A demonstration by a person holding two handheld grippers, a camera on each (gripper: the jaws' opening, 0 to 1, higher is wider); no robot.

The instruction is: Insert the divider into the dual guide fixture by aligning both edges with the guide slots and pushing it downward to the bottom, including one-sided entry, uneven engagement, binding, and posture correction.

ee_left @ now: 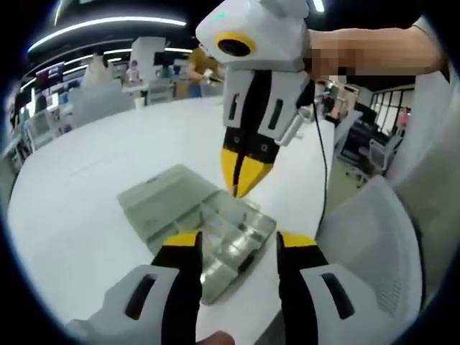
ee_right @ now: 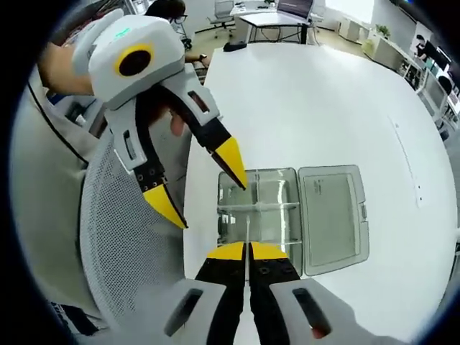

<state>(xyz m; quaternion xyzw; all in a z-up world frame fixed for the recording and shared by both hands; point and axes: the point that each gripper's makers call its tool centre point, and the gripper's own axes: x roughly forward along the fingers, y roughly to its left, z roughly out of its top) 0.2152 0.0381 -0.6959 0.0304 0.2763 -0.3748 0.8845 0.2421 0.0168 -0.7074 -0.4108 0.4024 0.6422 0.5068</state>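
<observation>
Right gripper view looks down along the right tool [ee_right: 248, 251], whose yellow-tipped jaws are pressed together on a thin clear divider [ee_right: 247, 231]. The sheet stands edge-on above the open clear plastic organiser box [ee_right: 259, 205], which lies near one edge of the white surface [ee_right: 323, 100] beside a mesh-backed chair [ee_right: 122, 237]. The box lid [ee_right: 332, 215] is folded flat to the side, and a cross partition [ee_right: 259, 207] already spans the tray. The left tool [ee_right: 198, 183] hangs over the tray's chair-side wall with its jaws spread wide, holding nothing.

Left gripper view gives the same box [ee_left: 215, 230] between the left tool's [ee_left: 237, 248] own parted jaws, with the right tool [ee_left: 244, 172] poised tip-down over the compartments; the divider is too thin to make out there.

My reading is that the divider is at or just short of slot entry; whether either edge has engaged cannot be told from these pictures. To do it well, keep the sheet upright and square to the tray walls and feel both edges into their slots before adding force. Then press straight down, evenly. If one side catches first, ease back and level the sheet rather than forcing it, since a thin sheet will likely bow and bind. The spread left tool could steady the tray wall so the light box does not skate on the smooth surface.
</observation>
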